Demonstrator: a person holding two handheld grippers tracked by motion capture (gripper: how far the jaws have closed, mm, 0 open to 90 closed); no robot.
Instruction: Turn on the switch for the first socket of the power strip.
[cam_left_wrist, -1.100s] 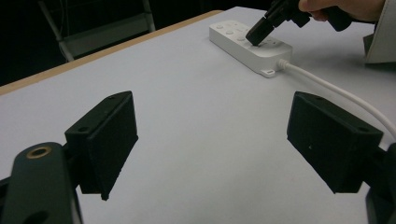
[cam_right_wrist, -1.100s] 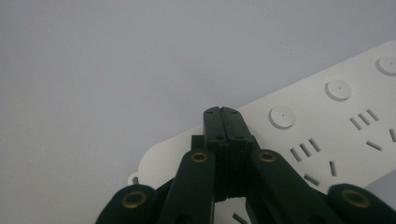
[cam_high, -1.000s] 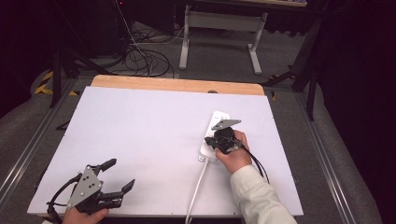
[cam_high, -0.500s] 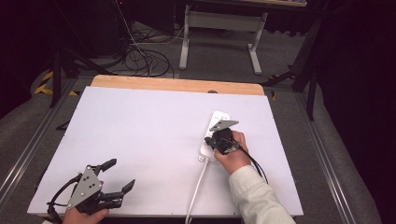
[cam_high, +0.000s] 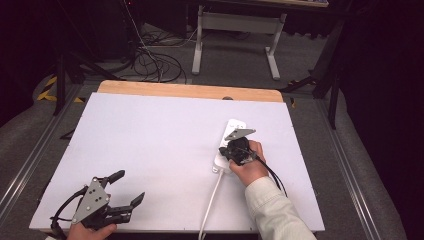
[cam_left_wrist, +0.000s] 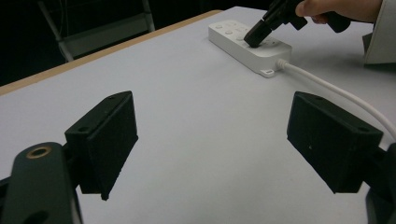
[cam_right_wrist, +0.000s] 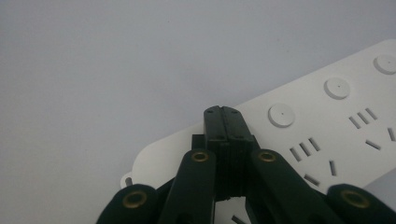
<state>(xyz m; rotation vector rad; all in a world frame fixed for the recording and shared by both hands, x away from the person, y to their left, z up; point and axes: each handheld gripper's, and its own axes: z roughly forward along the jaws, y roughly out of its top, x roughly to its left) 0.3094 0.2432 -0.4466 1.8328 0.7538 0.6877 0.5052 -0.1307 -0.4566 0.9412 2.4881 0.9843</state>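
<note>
We see right gripper clenched, jaws together, tips pressed on power strip near buttons. Left gripper released, jaws wide, over table.

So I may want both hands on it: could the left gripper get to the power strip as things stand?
Probably yes. The left gripper is open, and bare table lies between it and the power strip. The right gripper, shut, presses its near end; the far end is free.
</note>
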